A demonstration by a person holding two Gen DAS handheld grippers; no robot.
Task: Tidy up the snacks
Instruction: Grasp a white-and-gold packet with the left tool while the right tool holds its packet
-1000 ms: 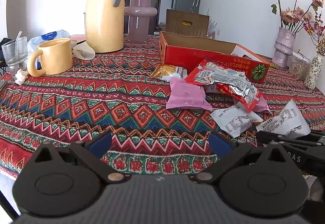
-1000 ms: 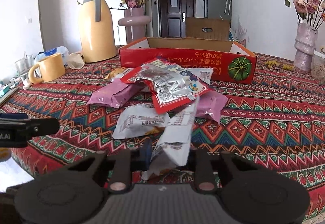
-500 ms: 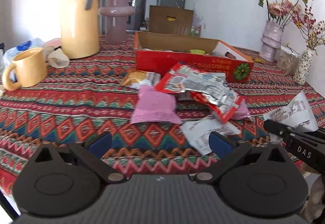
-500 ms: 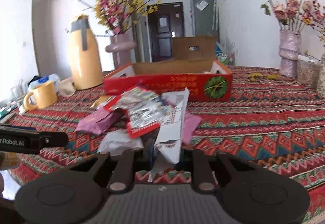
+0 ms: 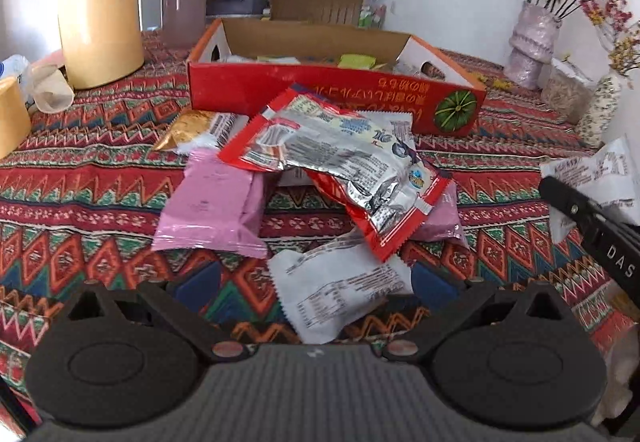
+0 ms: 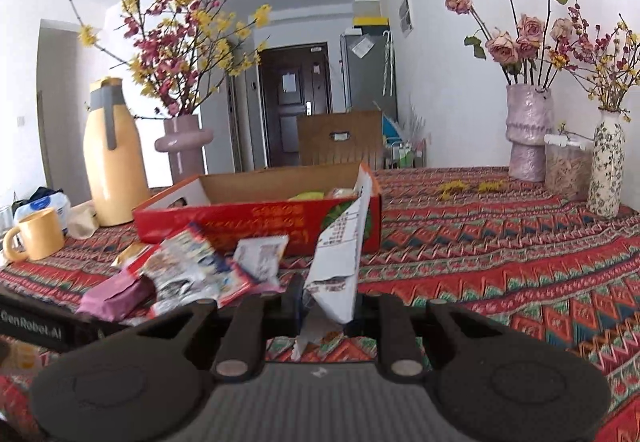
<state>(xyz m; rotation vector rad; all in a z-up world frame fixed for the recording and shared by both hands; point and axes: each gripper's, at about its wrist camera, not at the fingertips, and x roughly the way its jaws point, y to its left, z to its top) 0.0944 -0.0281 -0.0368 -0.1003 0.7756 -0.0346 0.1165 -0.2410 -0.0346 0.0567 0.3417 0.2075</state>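
Meanwhile, one white snack packet is lifted while the rest lie piled on the worktop.

Left wrist view: the left claw (image 5: 312,278) hangs with its jaws apart and nothing between them, above a white packet (image 5: 336,294) lying flat on the patterned worktop (image 5: 80,177). Just beyond lie a pink packet (image 5: 212,205) and a red-and-silver packet (image 5: 340,165), the latter overlapping the pile in front of the open red box (image 5: 332,97). At the right edge the right claw shows with a white wrapper above it.
Right wrist view: the right claw (image 6: 324,302) is clamped on the white wrapper (image 6: 340,250), which stands upright, clear of the cloth, its tip reaching up across the red box's near corner. A yellow jug (image 6: 114,165) and yellow mug (image 6: 38,234) stand to the left.
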